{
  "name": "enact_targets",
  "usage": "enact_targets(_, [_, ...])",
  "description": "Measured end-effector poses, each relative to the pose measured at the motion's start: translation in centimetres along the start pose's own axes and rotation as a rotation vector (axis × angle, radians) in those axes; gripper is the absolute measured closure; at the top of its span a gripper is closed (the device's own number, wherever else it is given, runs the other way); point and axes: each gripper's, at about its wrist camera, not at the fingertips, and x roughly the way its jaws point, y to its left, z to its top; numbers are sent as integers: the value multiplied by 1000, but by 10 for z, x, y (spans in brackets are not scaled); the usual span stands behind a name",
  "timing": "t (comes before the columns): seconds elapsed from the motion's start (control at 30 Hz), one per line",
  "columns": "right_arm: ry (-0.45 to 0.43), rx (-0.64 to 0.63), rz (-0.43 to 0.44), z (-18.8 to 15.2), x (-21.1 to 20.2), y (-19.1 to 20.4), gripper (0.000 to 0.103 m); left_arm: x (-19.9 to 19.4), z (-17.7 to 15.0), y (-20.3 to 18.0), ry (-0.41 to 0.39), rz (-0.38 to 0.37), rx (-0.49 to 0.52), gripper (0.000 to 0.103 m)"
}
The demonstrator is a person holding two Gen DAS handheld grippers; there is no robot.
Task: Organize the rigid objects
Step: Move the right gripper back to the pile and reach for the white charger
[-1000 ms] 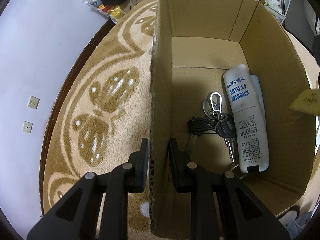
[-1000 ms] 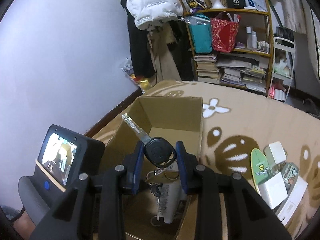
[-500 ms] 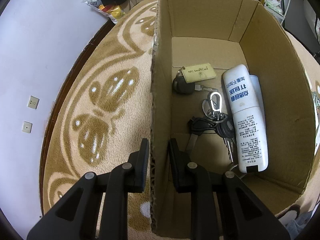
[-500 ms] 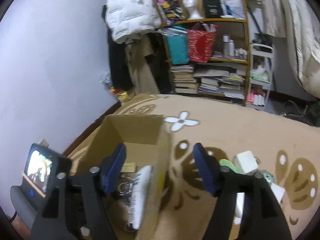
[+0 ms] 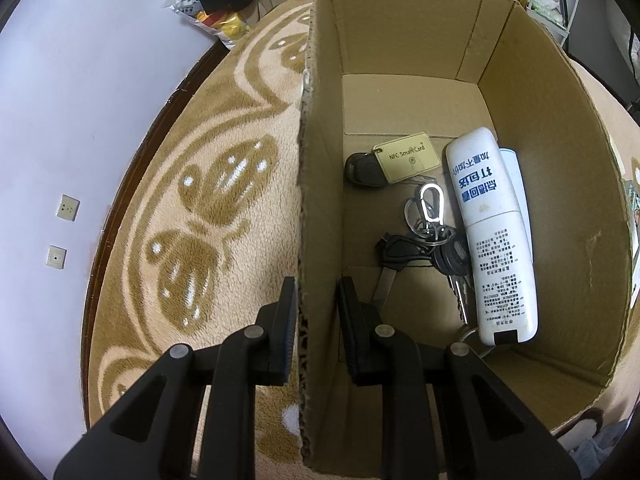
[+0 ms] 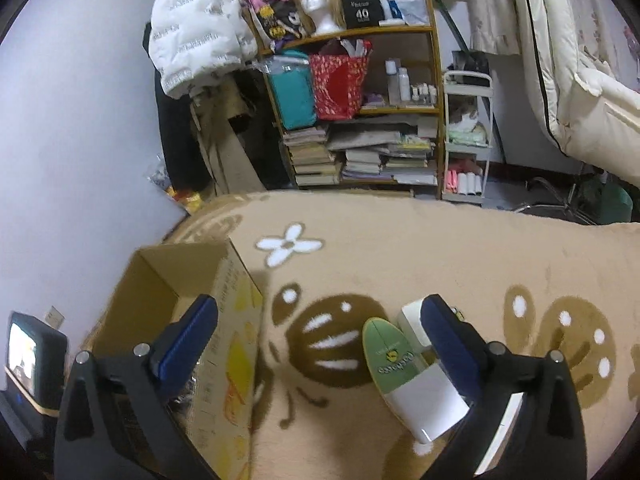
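My left gripper [image 5: 316, 300] is shut on the left wall of an open cardboard box [image 5: 316, 208], one finger outside and one inside. On the box floor lie a black car key with a gold NFC tag [image 5: 406, 157], a bunch of keys on a carabiner [image 5: 430, 236] and a white tube with blue print [image 5: 494, 236]. My right gripper [image 6: 318, 334] stands open and empty above the carpet, right of the cardboard box [image 6: 230, 344]. A green and white tube [image 6: 404, 376] and a white block [image 6: 412, 322] lie beside its right finger.
A beige carpet with brown patterns [image 6: 400, 256] covers the floor. A bookshelf with bags and books [image 6: 352, 120] stands at the back, and a small white cart [image 6: 466, 140] is next to it. The lilac wall [image 5: 60, 100] runs along the left.
The right gripper opened and let the black key with its NFC tag fall into the box, then swung right, away from the box. The left gripper has held still.
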Motion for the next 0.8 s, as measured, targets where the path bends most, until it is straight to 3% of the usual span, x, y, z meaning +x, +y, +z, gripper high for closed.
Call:
enact_targets(0.4, [172, 20, -58, -17, 36, -40, 0, 1, 1, 2, -1, -14, -10, 83])
enact_targets(0.8, [354, 170, -92, -47, 66, -83, 4, 2, 1, 6, 3, -21, -14, 83])
